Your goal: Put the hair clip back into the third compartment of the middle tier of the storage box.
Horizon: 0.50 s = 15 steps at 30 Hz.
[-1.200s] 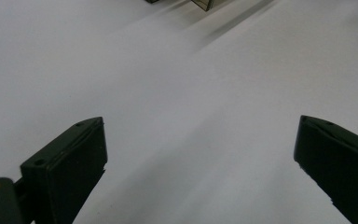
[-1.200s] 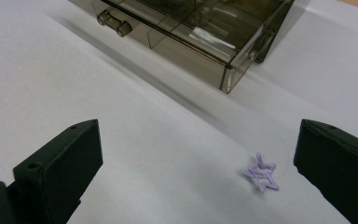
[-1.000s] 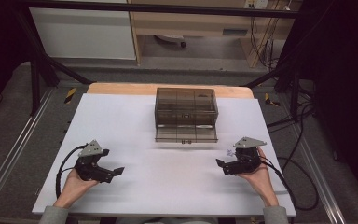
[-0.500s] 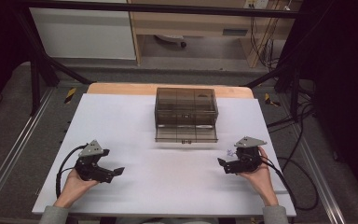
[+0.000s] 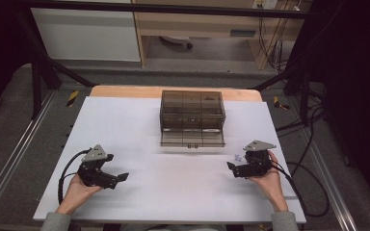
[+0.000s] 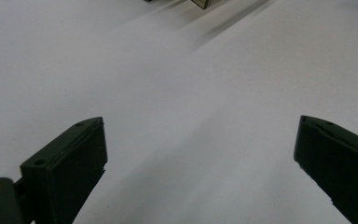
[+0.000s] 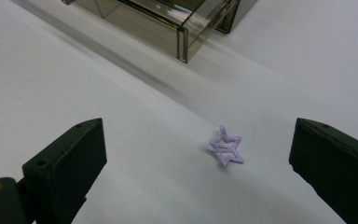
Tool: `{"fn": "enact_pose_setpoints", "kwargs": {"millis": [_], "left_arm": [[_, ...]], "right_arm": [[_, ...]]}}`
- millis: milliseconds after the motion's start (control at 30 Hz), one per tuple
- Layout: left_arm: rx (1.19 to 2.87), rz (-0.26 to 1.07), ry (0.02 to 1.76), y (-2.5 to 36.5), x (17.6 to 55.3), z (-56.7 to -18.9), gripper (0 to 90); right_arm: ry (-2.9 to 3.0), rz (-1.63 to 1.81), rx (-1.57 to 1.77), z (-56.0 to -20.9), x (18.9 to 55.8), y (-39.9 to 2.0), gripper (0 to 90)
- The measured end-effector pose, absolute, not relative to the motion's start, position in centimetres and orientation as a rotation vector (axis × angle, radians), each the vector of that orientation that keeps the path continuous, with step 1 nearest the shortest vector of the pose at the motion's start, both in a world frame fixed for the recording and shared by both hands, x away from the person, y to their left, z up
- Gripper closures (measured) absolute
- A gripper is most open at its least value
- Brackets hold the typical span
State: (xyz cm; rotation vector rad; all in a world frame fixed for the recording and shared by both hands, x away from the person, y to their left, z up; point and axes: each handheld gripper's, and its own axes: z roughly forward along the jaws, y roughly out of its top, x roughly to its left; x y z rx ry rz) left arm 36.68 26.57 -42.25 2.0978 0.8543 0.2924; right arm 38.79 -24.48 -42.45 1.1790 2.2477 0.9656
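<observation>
A white table [image 5: 139,130] stands on grey floor [image 5: 9,125]; behind it, a white cabinet [image 5: 86,33] and wooden shelving [image 5: 197,21], with dark cables [image 5: 313,159] at right.

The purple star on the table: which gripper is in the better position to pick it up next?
Right. The purple star lies on the white table just ahead of the right gripper, between its open jaws. The left gripper is also open but sits at the table's far left side, away from the star.

Your star charm [image 7: 224,148] lies on the table [image 5: 173,192], before the box [image 5: 192,115], just beside your right gripper [image 5: 234,168].
</observation>
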Motion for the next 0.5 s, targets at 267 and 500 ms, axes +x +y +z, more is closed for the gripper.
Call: {"fn": "enact_pose_setpoints", "kwargs": {"millis": [267, 500], "left_arm": [[2.096, 0.286, 0.857, 26.57, 36.73, -42.29, 2.3], [2.096, 0.288, 0.857, 26.56, 36.69, -42.27, 2.3]], "right_arm": [[2.240, 0.908, 1.188, -42.67, 39.23, -24.61, 7.8], [2.248, 0.852, 1.177, -43.18, 39.74, -24.51, 18.5]]}}
